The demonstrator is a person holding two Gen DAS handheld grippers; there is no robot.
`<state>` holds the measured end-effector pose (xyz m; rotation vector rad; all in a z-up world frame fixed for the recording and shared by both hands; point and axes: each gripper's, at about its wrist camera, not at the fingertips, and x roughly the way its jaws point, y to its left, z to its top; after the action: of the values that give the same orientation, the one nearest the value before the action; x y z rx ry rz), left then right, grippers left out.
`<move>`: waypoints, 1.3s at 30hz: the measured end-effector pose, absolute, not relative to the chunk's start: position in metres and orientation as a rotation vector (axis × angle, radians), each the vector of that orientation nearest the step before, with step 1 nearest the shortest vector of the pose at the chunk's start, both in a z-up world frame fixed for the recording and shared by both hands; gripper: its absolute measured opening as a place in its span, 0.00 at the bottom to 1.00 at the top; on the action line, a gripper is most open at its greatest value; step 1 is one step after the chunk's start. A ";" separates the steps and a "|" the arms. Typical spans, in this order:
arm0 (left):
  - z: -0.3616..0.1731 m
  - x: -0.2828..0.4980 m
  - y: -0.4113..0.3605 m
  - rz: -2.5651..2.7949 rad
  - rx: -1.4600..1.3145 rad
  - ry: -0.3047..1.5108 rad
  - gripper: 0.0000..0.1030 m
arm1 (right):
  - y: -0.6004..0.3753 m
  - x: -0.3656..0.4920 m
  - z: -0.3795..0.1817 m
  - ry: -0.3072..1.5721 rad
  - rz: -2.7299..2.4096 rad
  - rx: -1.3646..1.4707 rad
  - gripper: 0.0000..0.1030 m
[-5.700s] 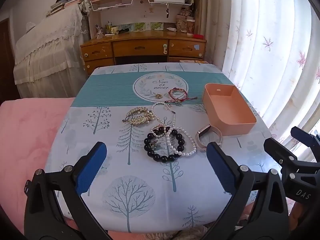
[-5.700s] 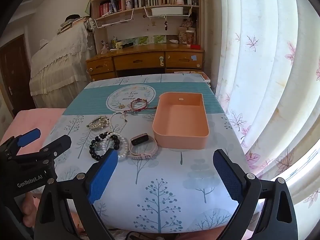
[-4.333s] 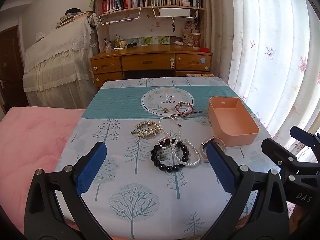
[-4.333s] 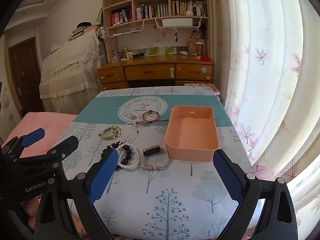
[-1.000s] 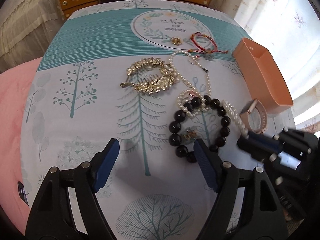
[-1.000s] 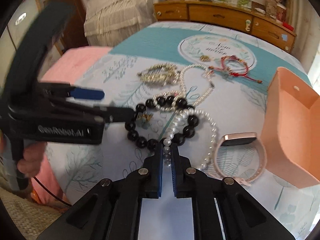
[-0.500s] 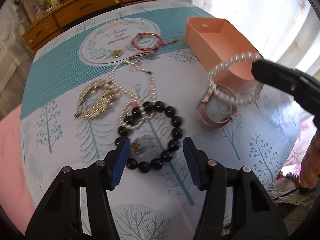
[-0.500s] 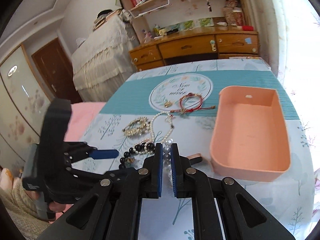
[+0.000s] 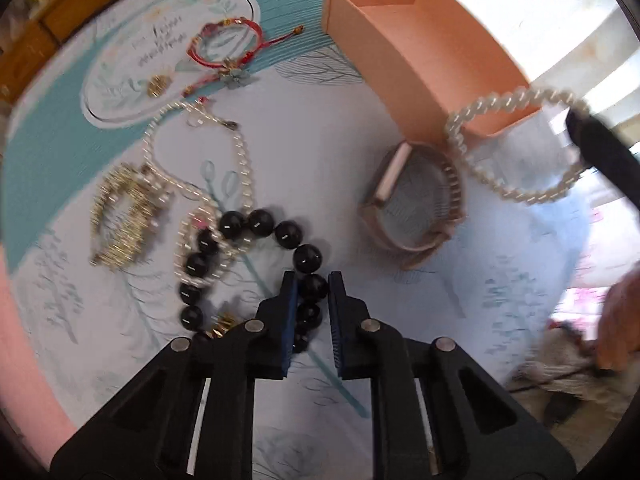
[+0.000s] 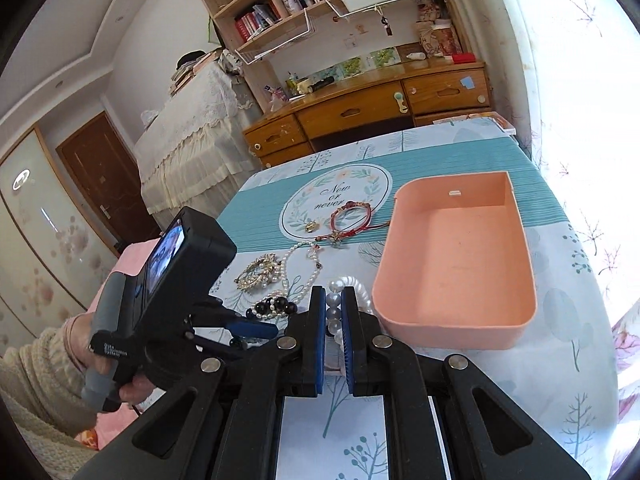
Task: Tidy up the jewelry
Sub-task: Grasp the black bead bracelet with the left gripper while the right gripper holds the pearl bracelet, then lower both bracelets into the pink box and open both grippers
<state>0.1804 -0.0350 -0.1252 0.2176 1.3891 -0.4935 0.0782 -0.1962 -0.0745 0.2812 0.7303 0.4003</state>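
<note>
My left gripper (image 9: 312, 280) is shut on the black bead bracelet (image 9: 260, 222), which still lies on the tablecloth. My right gripper (image 10: 334, 294) is shut on a white pearl bracelet (image 10: 334, 312) and holds it in the air just left of the peach box (image 10: 456, 256); the bracelet also shows hanging in the left wrist view (image 9: 516, 196). A pink watch (image 9: 416, 208) lies by the box (image 9: 404, 36). A pearl necklace (image 9: 240, 152), a gold brooch (image 9: 120, 216), a small pearl bracelet (image 9: 192, 248) and a red cord bracelet (image 9: 228, 44) lie on the cloth.
A small gold charm (image 9: 158, 85) sits on the round printed emblem (image 10: 336, 196). A wooden desk (image 10: 360, 112) with shelves stands behind the table. A curtain (image 10: 580, 80) hangs at the right. The pink bed edge (image 9: 24, 360) is at the left.
My left gripper has moved down and closed on the black bead bracelet. My right gripper has carried the white pearl bracelet nearer to the peach box.
</note>
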 end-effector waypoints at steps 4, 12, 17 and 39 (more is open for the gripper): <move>-0.086 0.178 -0.023 -0.496 0.137 1.285 0.12 | -0.204 0.071 -0.075 0.723 0.395 0.295 0.07; 0.010 0.167 0.007 -0.458 -0.044 1.063 0.12 | -0.213 0.059 -0.070 0.702 0.382 0.329 0.07; 0.057 0.160 0.023 -0.446 -0.071 0.951 0.12 | -0.213 0.047 -0.059 0.672 0.373 0.329 0.07; 0.077 0.166 -0.067 -0.562 0.007 0.881 0.12 | -0.234 0.049 -0.033 0.634 0.282 0.379 0.07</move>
<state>0.1664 -0.0670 0.0767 0.0071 0.8807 -0.5619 0.0486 -0.2338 -0.0333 0.3787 0.6343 0.2823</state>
